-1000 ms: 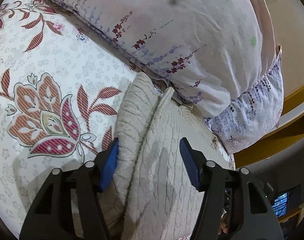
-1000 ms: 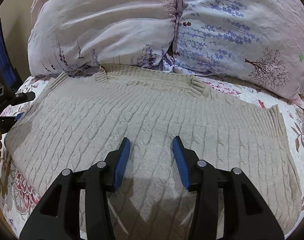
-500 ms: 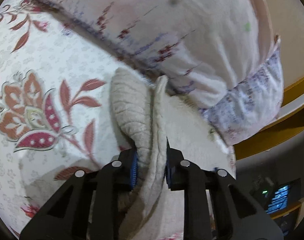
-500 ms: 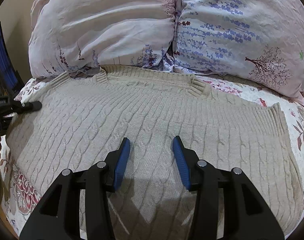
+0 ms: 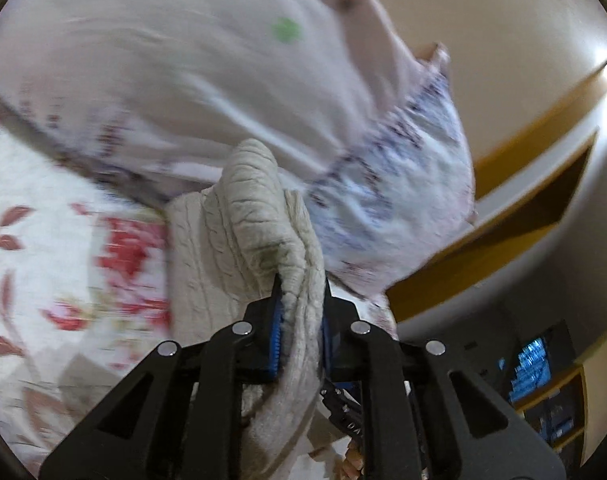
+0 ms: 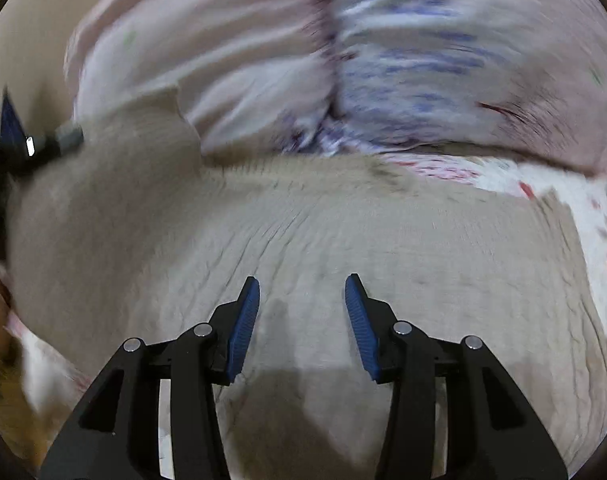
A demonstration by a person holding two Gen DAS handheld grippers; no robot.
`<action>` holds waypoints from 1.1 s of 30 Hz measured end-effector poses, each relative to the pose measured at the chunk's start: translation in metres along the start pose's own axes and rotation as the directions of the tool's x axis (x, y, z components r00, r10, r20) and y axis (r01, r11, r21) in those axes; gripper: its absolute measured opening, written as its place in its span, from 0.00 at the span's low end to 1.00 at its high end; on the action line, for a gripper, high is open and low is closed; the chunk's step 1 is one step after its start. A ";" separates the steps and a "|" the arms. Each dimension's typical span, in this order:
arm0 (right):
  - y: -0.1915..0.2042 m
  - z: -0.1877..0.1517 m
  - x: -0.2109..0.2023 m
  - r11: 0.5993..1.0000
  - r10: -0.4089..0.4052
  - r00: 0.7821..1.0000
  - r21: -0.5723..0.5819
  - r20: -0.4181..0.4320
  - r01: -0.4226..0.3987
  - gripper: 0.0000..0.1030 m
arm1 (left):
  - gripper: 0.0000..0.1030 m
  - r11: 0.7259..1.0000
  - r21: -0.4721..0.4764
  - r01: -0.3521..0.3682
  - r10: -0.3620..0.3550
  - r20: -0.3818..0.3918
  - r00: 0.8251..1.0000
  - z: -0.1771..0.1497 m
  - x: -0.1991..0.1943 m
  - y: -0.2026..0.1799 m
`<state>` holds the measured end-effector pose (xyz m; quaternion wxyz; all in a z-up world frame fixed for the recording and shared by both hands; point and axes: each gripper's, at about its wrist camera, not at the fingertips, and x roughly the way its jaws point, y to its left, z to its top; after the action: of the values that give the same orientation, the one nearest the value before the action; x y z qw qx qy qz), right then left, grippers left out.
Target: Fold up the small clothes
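Motion blur smears the pillows and bedsheet.

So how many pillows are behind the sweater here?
2. A pale pink pillow sits on the left and a blue-flowered pillow on the right, side by side behind the sweater. Blur could hide more.

I can't read any text, label, brand or number in either view. In my left wrist view, a lit blue screen sits low on the right, but its contents are too small and blurred to make out. Some pale marks show on a dark part under the gripper, and I can't resolve them into letters. My right wrist view is smeared with motion blur, and nothing in it is legible.
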<state>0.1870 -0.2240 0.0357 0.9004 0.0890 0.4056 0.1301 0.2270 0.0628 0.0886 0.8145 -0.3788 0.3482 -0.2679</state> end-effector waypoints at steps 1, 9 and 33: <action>-0.007 0.001 -0.007 1.000 -0.001 1.000 0.017 0.013 0.001 0.45 | 0.14 1.000 0.009 0.017 -0.017 -0.010 1.000 -0.002 0.006 -0.008; -0.080 -0.011 -0.055 0.984 -0.082 0.994 0.165 0.069 0.069 0.45 | 0.14 0.993 0.046 0.110 -0.102 -0.152 0.983 -0.044 0.098 -0.068; -0.133 0.002 -0.035 0.862 0.255 0.965 0.467 -0.061 -0.198 0.60 | 0.74 0.970 0.158 -0.186 0.202 -0.091 0.975 -0.056 0.087 -0.020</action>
<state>0.1876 -0.3617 0.0267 0.8061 0.3372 0.4653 0.1412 0.2338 -0.0333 0.0468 0.8429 -0.2665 0.4057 -0.2321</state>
